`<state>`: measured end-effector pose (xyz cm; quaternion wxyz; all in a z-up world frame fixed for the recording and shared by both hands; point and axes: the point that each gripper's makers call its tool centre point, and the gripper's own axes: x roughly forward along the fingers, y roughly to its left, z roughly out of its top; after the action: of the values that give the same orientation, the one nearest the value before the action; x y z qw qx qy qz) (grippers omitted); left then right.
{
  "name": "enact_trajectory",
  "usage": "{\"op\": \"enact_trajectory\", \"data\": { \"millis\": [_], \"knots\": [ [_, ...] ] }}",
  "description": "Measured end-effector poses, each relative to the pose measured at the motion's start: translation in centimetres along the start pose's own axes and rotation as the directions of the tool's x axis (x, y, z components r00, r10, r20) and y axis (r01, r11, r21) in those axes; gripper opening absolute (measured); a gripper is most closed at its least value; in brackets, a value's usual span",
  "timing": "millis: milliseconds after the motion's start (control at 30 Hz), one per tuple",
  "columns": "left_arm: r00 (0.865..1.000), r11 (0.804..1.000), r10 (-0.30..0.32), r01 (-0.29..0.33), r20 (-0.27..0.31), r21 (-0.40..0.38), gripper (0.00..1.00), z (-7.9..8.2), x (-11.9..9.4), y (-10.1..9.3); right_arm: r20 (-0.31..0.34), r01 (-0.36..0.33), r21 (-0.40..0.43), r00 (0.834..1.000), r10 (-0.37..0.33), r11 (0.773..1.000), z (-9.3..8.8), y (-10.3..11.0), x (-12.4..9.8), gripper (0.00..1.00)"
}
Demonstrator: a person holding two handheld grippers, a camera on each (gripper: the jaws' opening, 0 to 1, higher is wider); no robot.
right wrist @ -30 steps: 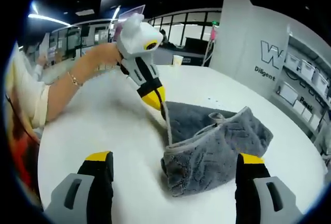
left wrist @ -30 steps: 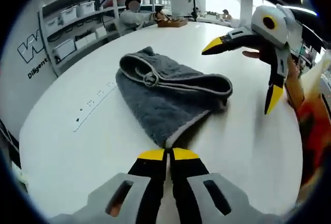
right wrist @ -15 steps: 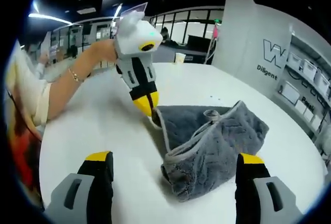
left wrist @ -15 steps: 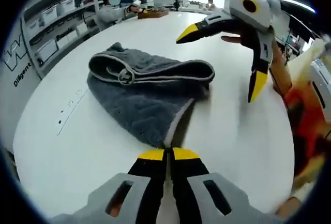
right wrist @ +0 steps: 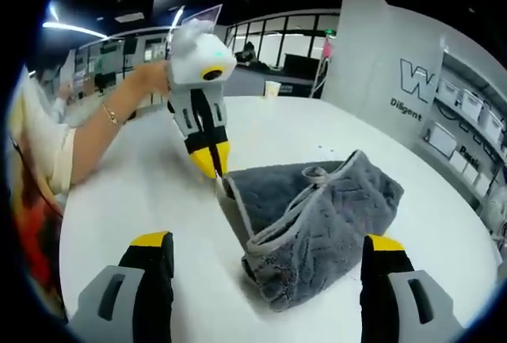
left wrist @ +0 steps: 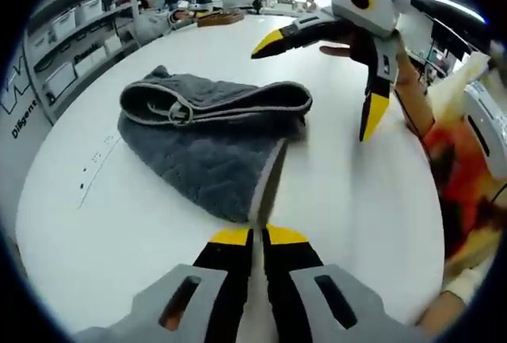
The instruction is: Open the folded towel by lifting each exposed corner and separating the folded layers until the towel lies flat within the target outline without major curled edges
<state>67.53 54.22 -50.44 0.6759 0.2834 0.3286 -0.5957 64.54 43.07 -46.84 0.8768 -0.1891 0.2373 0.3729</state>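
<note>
White tabletop (left wrist: 372,192) carries a folded grey towel (left wrist: 210,133). Left gripper (left wrist: 255,236) pinches its corner; right gripper (right wrist: 265,252) gapes wide, empty.

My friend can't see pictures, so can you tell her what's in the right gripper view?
A folded grey towel lies on a round white table, and the left gripper pinches one of its corners with shut jaws. The right gripper waits in front with jaws wide open, holding nothing.
</note>
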Motion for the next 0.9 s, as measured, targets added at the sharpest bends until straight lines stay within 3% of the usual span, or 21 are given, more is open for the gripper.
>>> {"op": "enact_trajectory", "data": {
  "millis": [200, 333, 567, 700, 833, 900],
  "knots": [
    [0.999, 0.999, 0.037, -0.037, 0.013, -0.003, 0.15, -0.6, -1.6, 0.1, 0.000, 0.001, -0.001, 1.000, -0.001, 1.000, -0.1, 0.1, -0.1, 0.99],
    [0.997, 0.998, 0.060, -0.061, 0.043, 0.021, 0.27, -0.8, -2.8, 0.0, 0.010, 0.003, 0.011, 1.000, -0.004, 1.000, 0.0, 0.1, -0.3, 0.99],
    [0.976, 0.990, 0.142, -0.138, 0.164, -0.038, 0.31, 0.7, -5.0, 1.2, -0.008, 0.002, 0.006, 1.000, -0.002, 1.000, -0.3, 0.2, 0.0, 0.99],
    [0.956, 0.981, 0.189, -0.178, 0.223, -0.071, 0.50, 1.2, -6.2, 1.7, -0.016, 0.008, 0.016, 1.000, -0.008, 1.000, -0.5, -0.1, 0.1, 0.99],
    [0.950, 0.983, 0.176, -0.156, 0.259, -0.097, 0.68, 0.6, -6.3, 1.5, -0.019, 0.015, 0.023, 1.000, -0.015, 1.000, -0.7, -0.4, 0.2, 0.99],
    [0.940, 0.980, 0.186, -0.156, 0.285, -0.127, 0.78, 0.3, -6.5, 1.6, -0.017, 0.021, 0.013, 1.000, -0.021, 1.000, -0.7, -0.5, 0.2, 0.99]
  ]
}}
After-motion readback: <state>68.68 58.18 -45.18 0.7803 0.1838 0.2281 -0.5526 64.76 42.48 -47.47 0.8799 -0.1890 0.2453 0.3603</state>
